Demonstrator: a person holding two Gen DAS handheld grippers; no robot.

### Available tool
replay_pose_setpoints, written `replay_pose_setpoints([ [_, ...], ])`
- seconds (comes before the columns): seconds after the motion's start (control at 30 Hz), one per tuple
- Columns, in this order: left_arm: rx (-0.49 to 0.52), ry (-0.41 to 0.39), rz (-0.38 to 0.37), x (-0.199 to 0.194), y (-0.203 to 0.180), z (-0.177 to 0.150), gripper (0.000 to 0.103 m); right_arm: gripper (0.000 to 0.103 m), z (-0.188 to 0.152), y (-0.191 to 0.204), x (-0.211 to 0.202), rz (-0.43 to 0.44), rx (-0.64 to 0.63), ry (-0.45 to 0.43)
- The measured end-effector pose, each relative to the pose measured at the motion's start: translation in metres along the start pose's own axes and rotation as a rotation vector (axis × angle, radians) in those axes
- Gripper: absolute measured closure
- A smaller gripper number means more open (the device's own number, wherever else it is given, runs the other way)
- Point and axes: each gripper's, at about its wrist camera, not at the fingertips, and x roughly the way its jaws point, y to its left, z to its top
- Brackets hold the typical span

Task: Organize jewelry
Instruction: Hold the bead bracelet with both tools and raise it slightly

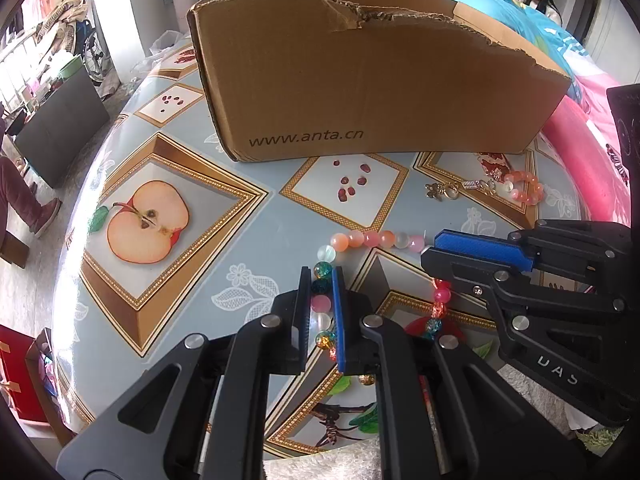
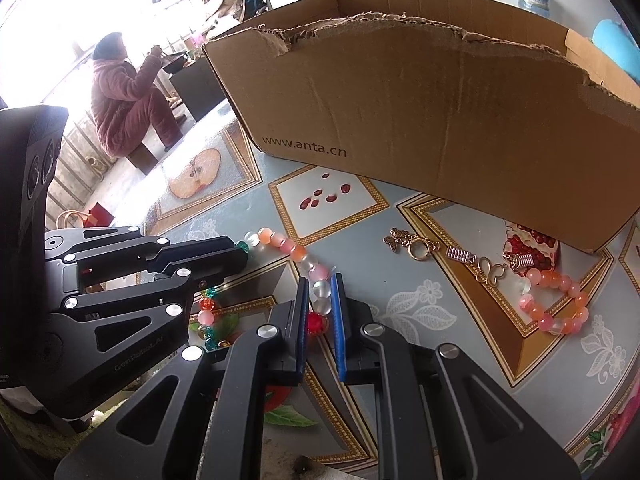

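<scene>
A long bead necklace point(image 1: 370, 239) of pink, orange, white and teal beads lies looped on the table. My left gripper point(image 1: 322, 272) is shut on its left side, beads pinched between the blue pads. My right gripper point(image 2: 319, 278) is shut on the necklace point(image 2: 288, 245) at its right side; it shows in the left wrist view point(image 1: 430, 249) too. A smaller orange-pink bead bracelet point(image 2: 554, 304) and gold charm pieces point(image 2: 412, 245) lie to the right, also seen in the left wrist view point(image 1: 524, 188). An open cardboard box point(image 1: 360, 80) stands behind them.
The round table has a blue-grey cloth with fruit pictures point(image 1: 148, 222). A pink and blue bedcover point(image 1: 580, 120) lies at the right. A person in a red coat point(image 2: 124, 92) sits beyond the table's left edge. A red box point(image 1: 16, 376) stands on the floor.
</scene>
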Motion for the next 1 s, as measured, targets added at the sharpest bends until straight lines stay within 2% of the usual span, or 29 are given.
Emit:
replay_pose_setpoints([
  [0.2,-0.006,0.0,-0.006,0.0,0.002,0.0,0.094,0.09,0.002,0.003,-0.008,0.003,0.01,-0.017],
  [0.27,-0.004,0.0,-0.005,0.0,0.002,-0.001,0.094,0.083,0.001,0.002,-0.009,0.003,0.011,-0.017],
  [0.53,-0.008,0.002,-0.006,-0.001,0.002,-0.001,0.094,0.082,-0.005,0.01,0.002,-0.027,-0.015,0.001],
  [0.63,-0.01,0.003,-0.006,-0.001,0.002,-0.001,0.094,0.083,-0.005,0.014,0.003,-0.047,-0.033,-0.006],
  [0.8,-0.012,0.007,-0.015,-0.001,0.001,-0.001,0.094,0.092,-0.005,0.015,0.004,-0.063,-0.038,-0.016],
  [1.0,-0.009,0.006,-0.017,-0.001,-0.001,-0.001,0.094,0.093,-0.005,0.013,0.004,-0.068,-0.04,-0.024],
])
